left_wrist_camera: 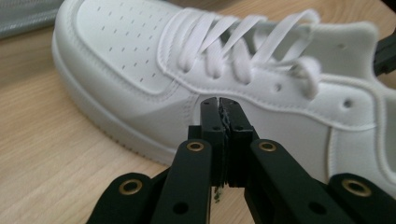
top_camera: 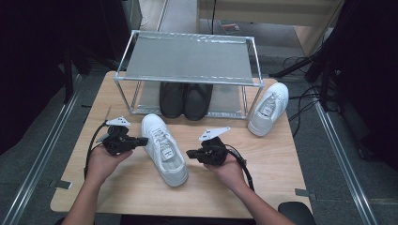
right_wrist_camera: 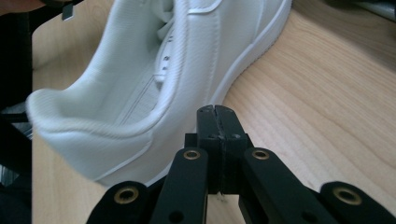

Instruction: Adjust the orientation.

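Note:
A white sneaker (top_camera: 164, 149) lies on the wooden table (top_camera: 277, 164) between my two hands, heel toward me. My left gripper (top_camera: 144, 140) is shut with nothing in it, its tips right at the shoe's left side by the laces (left_wrist_camera: 243, 42); in the left gripper view the left gripper (left_wrist_camera: 220, 100) points at the white sneaker (left_wrist_camera: 140, 60). My right gripper (top_camera: 188, 153) is shut and empty too, close to the shoe's right side near the heel. In the right gripper view the right gripper (right_wrist_camera: 215, 108) has its jaws pressed together just short of the white sneaker (right_wrist_camera: 140, 93).
A metal-framed shelf rack (top_camera: 187, 58) stands at the back of the table, with a pair of black shoes (top_camera: 184, 99) on its lower level. A second white sneaker (top_camera: 269, 108) lies to the right of the rack. Floor and cables surround the table.

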The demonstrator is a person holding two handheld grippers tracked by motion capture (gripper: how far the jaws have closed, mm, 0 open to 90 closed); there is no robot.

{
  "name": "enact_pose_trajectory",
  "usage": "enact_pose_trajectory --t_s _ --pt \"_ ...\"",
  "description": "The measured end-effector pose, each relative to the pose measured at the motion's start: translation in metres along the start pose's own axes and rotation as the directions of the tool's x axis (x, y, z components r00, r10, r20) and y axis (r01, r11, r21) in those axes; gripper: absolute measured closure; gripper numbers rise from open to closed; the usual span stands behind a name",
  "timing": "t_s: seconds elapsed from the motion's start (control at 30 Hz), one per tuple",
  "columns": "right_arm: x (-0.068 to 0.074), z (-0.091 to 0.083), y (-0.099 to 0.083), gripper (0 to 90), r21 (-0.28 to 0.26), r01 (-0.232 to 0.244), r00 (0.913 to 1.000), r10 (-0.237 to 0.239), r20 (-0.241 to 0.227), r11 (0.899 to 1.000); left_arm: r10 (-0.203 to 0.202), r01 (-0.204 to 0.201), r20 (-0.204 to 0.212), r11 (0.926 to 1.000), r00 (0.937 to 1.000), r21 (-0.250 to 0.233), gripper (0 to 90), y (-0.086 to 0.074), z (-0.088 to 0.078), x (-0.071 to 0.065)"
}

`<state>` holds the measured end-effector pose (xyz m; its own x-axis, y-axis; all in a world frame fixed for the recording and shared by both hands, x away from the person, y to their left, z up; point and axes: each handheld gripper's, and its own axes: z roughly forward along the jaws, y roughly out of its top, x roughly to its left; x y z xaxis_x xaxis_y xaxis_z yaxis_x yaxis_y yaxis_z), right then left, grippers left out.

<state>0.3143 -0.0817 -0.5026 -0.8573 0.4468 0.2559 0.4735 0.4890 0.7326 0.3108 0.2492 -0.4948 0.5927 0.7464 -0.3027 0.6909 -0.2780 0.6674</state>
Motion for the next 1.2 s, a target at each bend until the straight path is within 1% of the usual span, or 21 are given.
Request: enact_pose_trajectory --t_s 0.17,0.23,0.3,0.33,0.4,0.5,0.57,0.6,0.63,0.67,0.7,0.73,0.77,0.8,0.87,0.93,1.0,1.03,1.07,1.1,1.2 --pt "-0.008 0.01 0.009 90.0 0.0 -0.002 1.0 0.002 0.004 1.0 -0.029 0.029 -0.006 0.9996 0.9996 -0.002 89.6 -0.004 0.0 0.002" --pt "-0.012 0.016 0.014 90.0 -0.006 -0.015 0.9999 0.015 -0.005 1.0 -0.029 0.029 -0.012 0.9996 0.9995 -0.001 89.6 -0.006 0.0 0.002" --pt "-0.015 0.022 0.019 90.0 -0.003 -0.017 0.9998 0.017 -0.01 1.0 -0.035 0.035 -0.007 0.9994 0.9993 0.004 89.6 -0.007 0.0 0.001" --pt "-0.016 0.029 0.023 90.0 -0.006 -0.026 0.9994 0.026 -0.023 1.0 -0.036 0.036 -0.002 0.9993 0.9993 0.008 89.5 -0.008 0.001 0.001" --pt "-0.016 0.031 0.024 90.0 -0.004 -0.027 0.9992 0.027 -0.031 1.0 -0.036 0.036 -0.004 0.9993 0.9993 0.013 89.4 -0.01 0.003 0.001" --pt "-0.013 0.036 0.027 90.0 0.01 -0.022 0.9991 0.023 -0.037 1.0 -0.035 0.035 0.008 0.9991 0.9994 0.025 89.5 -0.011 0.006 -0.001" --pt "-0.011 0.038 0.027 90.0 0.015 -0.013 0.9995 0.014 -0.029 1.0 -0.032 0.031 0.009 0.9992 0.9995 0.024 89.3 -0.011 0.008 -0.003" --pt "-0.01 0.038 0.027 90.0 0.015 -0.02 0.9994 0.02 -0.028 1.0 -0.041 0.04 0.032 0.9989 0.9986 0.024 87.8 -0.011 0.008 -0.002" --pt "-0.01 0.038 0.027 90.0 0.015 -0.023 0.9993 0.024 -0.029 1.0 -0.042 0.042 0.033 0.9989 0.9986 0.022 85.9 -0.012 0.008 -0.002" --pt "-0.008 0.039 0.026 90.0 0.012 -0.031 0.9989 0.032 -0.035 0.999 -0.036 0.036 0.028 0.9991 0.9989 0.021 87.2 -0.012 0.008 -0.003" --pt "-0.008 0.039 0.026 90.0 0.012 -0.031 0.9989 0.032 -0.035 0.999 -0.038 0.038 0.034 0.9989 0.9987 0.027 87.2 -0.012 0.008 -0.003" --pt "-0.008 0.039 0.026 90.0 0.016 -0.031 0.9987 0.032 -0.04 0.999 -0.03 0.03 0.027 0.9991 0.9992 0.03 87.7 -0.012 0.008 -0.005" --pt "-0.003 0.04 0.024 90.0 0.023 -0.02 0.9981 0.022 -0.057 1.0 -0.028 0.027 0.025 0.9991 0.9993 0.031 89.5 -0.012 0.008 -0.006" --pt "-0.003 0.04 0.024 90.0 0.023 -0.02 0.9981 0.022 -0.057 1.0 -0.023 0.022 0.025 0.9992 0.9994 0.034 89.5 -0.012 0.007 -0.007" --pt "0.002 0.04 0.023 90.0 0.028 -0.003 0.9985 0.005 -0.055 1.0 -0.02 0.019 0.029 0.9991 0.9994 0.037 90.0 -0.013 0.006 -0.007" --pt "0.007 0.04 0.022 90.0 0.03 0.008 0.9982 -0.006 -0.06 1.0 -0.025 0.024 0.036 0.999 0.999 0.037 90.0 -0.014 0.006 -0.006" --pt "0.009 0.04 0.021 90.0 0.038 -0.002 0.9976 0.005 -0.069 0.999 -0.033 0.032 0.042 0.9989 0.9985 0.035 90.0 -0.015 0.005 -0.006" --pt "0.011 0.04 0.021 90.0 0.043 -0.016 0.997 0.02 -0.075 0.999 -0.03 0.029 0.039 0.999 0.9988 0.034 90.0 -0.015 0.005 -0.007" --pt "0.011 0.04 0.021 90.0 0.043 -0.016 0.997 0.02 -0.075 0.999 -0.034 0.032 0.049 0.9988 0.9982 0.037 90.0 -0.015 0.006 -0.007" --pt "0.011 0.04 0.021 90.0 0.042 -0.016 0.9971 0.019 -0.074 0.999 -0.024 0.022 0.044 0.999 0.9987 0.04 90.0 -0.015 0.005 -0.008" --pt "0.013 0.039 0.02 90.0 0.052 -0.02 0.9969 0.023 -0.076 0.998 -0.024 0.022 0.049 0.9989 0.9985 0.043 90.0 -0.016 0.006 -0.01"
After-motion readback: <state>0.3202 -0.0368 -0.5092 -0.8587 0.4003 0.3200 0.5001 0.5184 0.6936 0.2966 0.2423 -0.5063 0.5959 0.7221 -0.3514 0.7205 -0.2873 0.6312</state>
